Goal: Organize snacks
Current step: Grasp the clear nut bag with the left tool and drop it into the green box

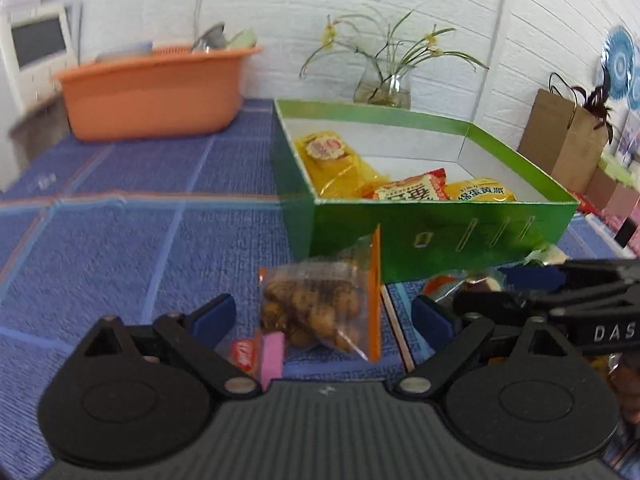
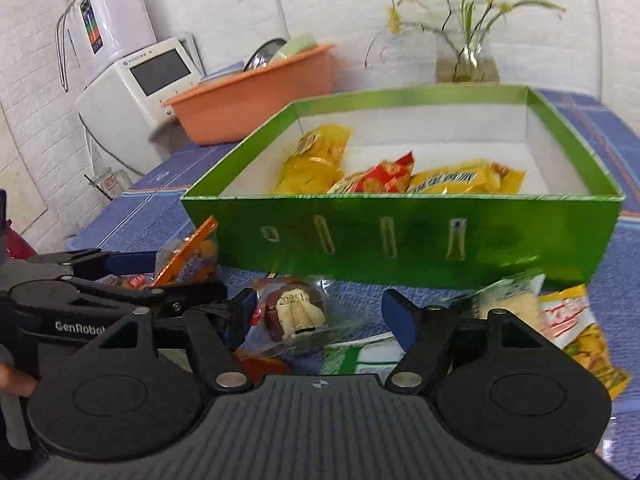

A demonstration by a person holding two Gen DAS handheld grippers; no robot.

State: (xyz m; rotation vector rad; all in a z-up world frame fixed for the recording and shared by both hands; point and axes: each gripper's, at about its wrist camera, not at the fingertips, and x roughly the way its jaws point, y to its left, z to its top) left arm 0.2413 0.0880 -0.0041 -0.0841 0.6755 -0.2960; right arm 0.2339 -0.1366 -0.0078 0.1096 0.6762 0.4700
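Note:
A green box (image 1: pixel 436 236) (image 2: pixel 400 232) stands on the blue cloth and holds a yellow packet (image 1: pixel 332 160) (image 2: pixel 312 160), a red packet (image 1: pixel 412 190) (image 2: pixel 380 178) and another yellow packet (image 1: pixel 480 192) (image 2: pixel 464 178). My left gripper (image 1: pixel 324 312) is open around a clear bag of brown nuts with an orange strip (image 1: pixel 316 308) (image 2: pixel 188 256). My right gripper (image 2: pixel 320 312) is open around a clear-wrapped brown and cream cake (image 2: pixel 294 312). The right gripper also shows at the right edge of the left wrist view (image 1: pixel 500 290).
An orange tub (image 1: pixel 152 92) (image 2: pixel 256 96) and a glass vase with a plant (image 1: pixel 384 88) (image 2: pixel 468 64) stand at the back. A white appliance (image 2: pixel 136 80) is at the back left. Loose snack packets (image 2: pixel 576 328) lie right of my right gripper. A brown paper bag (image 1: pixel 568 140) stands far right.

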